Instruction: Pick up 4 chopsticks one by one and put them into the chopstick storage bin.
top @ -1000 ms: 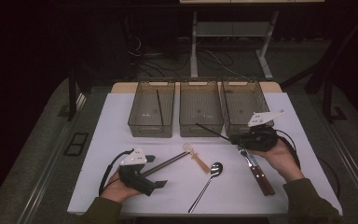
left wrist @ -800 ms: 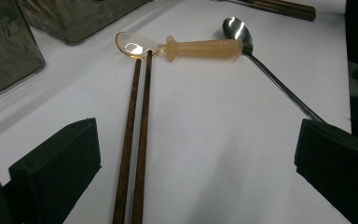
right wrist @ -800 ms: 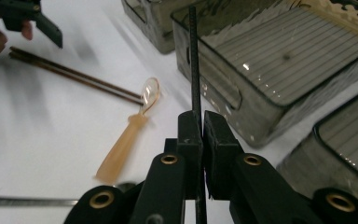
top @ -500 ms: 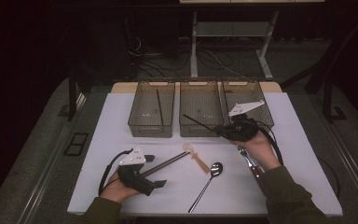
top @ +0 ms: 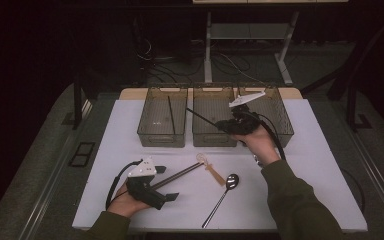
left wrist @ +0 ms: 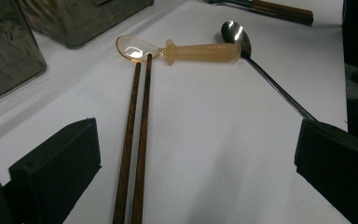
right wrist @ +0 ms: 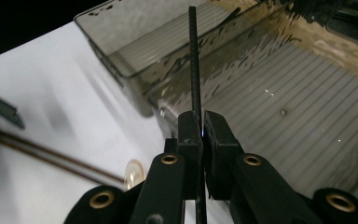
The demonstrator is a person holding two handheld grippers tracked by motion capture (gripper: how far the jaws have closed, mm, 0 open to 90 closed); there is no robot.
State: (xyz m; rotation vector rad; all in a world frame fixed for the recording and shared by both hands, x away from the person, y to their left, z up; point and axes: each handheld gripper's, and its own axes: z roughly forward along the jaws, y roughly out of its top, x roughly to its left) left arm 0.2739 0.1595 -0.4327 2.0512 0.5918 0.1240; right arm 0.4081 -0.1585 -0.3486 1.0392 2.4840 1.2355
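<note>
We've carried the black chopstick (right wrist: 194, 60), clamped in our right gripper (right wrist: 202, 126) jaws, up over the middle bin (top: 215, 125); left gripper (left wrist: 191, 154) jaws wide.

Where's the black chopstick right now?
In the high view, the black chopstick is clamped in the right gripper, raised over the middle bin, pointing toward the left bin.

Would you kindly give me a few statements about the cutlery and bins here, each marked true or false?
1. The right gripper is shut on a thin black stick. True.
2. That stick hangs over the left bin. False: over the middle bin.
3. The brown chopsticks lie between the left gripper's open fingers. True.
4. The metal spoon lies in the right bin. False: on the table.
</note>
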